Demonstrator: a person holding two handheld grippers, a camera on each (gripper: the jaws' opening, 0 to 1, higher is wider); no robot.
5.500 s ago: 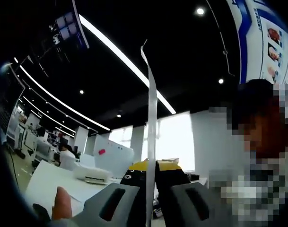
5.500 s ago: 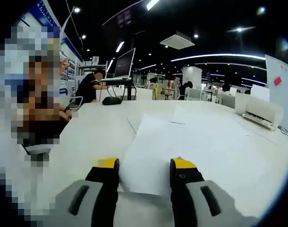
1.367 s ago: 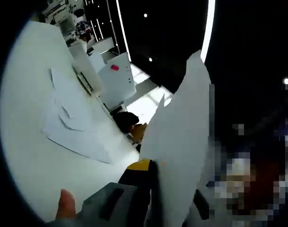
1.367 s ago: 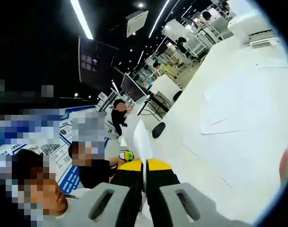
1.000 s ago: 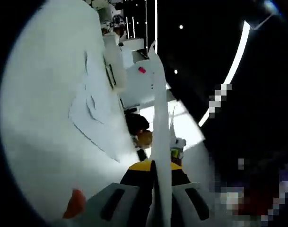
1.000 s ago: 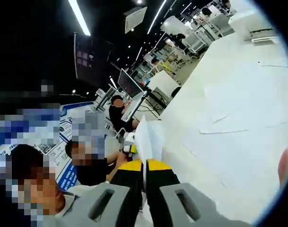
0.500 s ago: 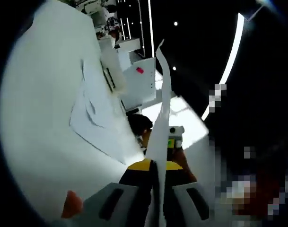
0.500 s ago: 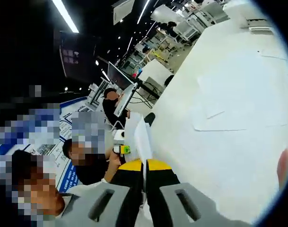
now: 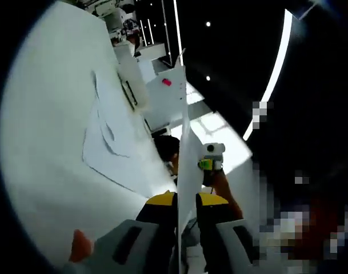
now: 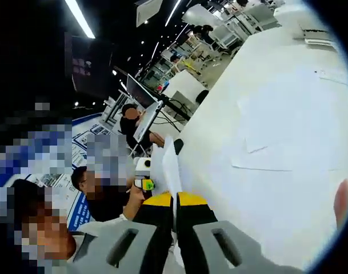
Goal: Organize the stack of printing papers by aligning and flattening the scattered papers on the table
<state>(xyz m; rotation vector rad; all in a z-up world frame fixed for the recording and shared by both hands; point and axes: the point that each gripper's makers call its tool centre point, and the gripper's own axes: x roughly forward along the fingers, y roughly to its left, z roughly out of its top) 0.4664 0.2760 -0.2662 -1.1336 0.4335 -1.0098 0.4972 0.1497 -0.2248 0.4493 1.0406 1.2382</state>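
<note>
A thin bunch of white printing paper stands edge-on between the jaws of my left gripper, which is shut on it. In the right gripper view the same paper rises from my right gripper, whose yellow-tipped jaws are shut on it too. The paper is held up off the white table. Each gripper appears small at the far side of the paper in the other's view: the right gripper and the left gripper. Several loose sheets lie overlapped and askew on the table; they show as loose sheets.
A white printer sits at the table's far end, also seen as a printer, beside a white board with a pink sticker. A person sits at a monitor beyond the table. People stand close by the held paper.
The right gripper, open over the table 5.5 s ago, is now shut on the paper. Over the last second both views only tilted a little; the paper stays gripped.
</note>
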